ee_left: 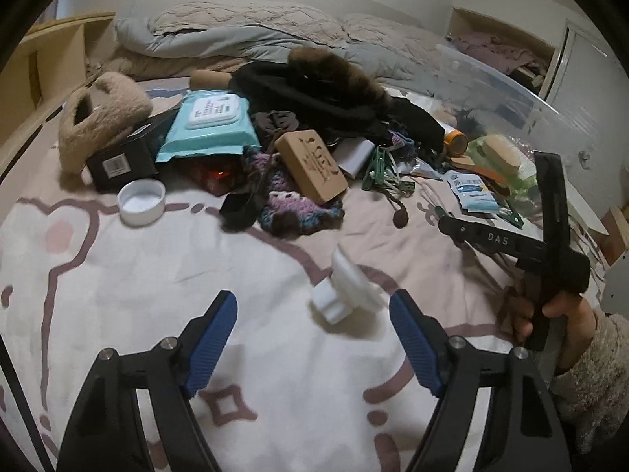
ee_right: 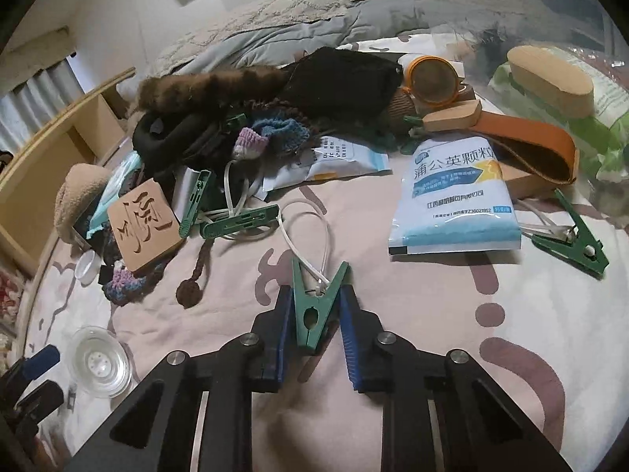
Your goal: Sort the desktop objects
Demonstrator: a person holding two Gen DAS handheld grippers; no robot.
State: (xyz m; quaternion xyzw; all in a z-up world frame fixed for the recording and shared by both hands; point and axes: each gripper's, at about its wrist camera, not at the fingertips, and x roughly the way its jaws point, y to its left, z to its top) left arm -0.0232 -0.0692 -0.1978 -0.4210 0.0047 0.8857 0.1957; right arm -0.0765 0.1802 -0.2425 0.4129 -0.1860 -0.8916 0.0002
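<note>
The right gripper [ee_right: 314,314] has its blue pads closed down on a green peg [ee_right: 314,312], one pad against each side of the peg's spread handle end; whether they press hard enough to lift it I cannot tell for sure, but both sides look in contact. The peg lies flat on the sheet [ee_right: 393,314], long axis running straight away from the jaws, its pinching tip toward the camera and its two legs fanning outward. A white cord loop [ee_right: 310,220] is tied through the peg and trails ahead of it over the sheet, so a lift will likely drag the loop along.

The left gripper [ee_left: 314,338] stands wide open with nothing held. A small white plastic piece [ee_left: 346,295] lies just ahead of the gap, nearer the right-hand pad, blurred, its shape hard to read. That piece is the left hand's nearest thing.

Further out, a second peg [ee_right: 566,232] lies to the right beside a blue-and-white sachet [ee_right: 456,196], and more pegs [ee_right: 236,224] with cords lie to the left by a carved wooden block [ee_right: 143,228]. Beyond is the heap of dark clothes [ee_right: 338,78] and a brush [ee_right: 550,78]
</note>
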